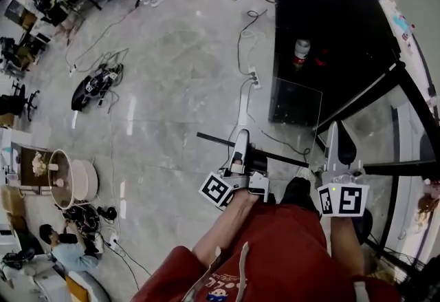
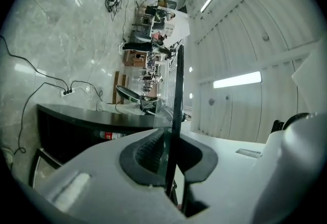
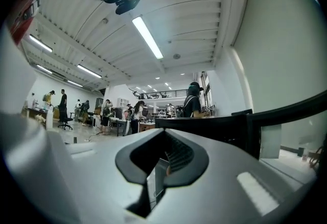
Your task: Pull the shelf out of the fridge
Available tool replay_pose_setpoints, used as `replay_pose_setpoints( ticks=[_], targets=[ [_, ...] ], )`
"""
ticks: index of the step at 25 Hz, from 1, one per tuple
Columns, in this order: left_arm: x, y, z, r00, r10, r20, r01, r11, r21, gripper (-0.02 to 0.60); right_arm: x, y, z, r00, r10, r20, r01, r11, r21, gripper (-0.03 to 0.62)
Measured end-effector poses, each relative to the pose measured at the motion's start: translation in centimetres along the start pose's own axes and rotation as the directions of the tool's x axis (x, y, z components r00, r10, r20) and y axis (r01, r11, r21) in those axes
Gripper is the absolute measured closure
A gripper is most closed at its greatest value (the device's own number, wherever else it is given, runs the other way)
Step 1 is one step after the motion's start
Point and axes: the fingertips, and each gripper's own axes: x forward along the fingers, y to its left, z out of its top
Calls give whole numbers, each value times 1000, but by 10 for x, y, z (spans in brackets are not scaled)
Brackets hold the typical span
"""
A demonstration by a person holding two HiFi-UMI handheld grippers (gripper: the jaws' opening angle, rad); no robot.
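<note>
Head view, shelf: the glass shelf [image 1: 285, 111] hangs in the air in front of the dark fridge [image 1: 323, 25], clear of its opening and above the floor [image 1: 172, 87].
Left tool: the left tool [image 1: 242, 137] is clamped on the shelf's dark edge strip [image 2: 178, 95]. The left gripper view shows that strip running between the closed pads.
Right tool: the right tool [image 1: 333, 130] sits at the shelf's opposite edge. The right gripper view shows its jaws nearly together on a thin pale edge, which I take to be the glass.
Done: judging from this, the shelf is already out of the fridge.
Left: only setting it down somewhere, if that is wanted. No worktop for it shows.
Inside fridge: a bottle [image 1: 301, 49] stands in the dark, and the rest of the interior is too dim to read.
Hard to see: the pane is clear and its far edges are faint. The rails that would carry a shelf cannot be made out.
</note>
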Motion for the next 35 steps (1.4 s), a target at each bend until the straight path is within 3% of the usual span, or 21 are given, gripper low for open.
replay_pose_setpoints(
  ticks=[8,17,23,35],
  targets=[
    [-16,-31,58,987,-31,157,28,999,22,554,32,52,4,992,120,28,-121,992,23,595],
    [-29,-58,101,961,-65,269,58,998,33,554,48,75,9,983,173,61,-175,984,39,595],
    [-33,-72,119,950,-84,300,72,996,50,554,55,88,14,979,190,81,-193,980,37,595],
    [-27,-74,121,952,-83,296,77,996,32,552,57,92,16,979,190,76,-192,981,20,595]
  ],
)
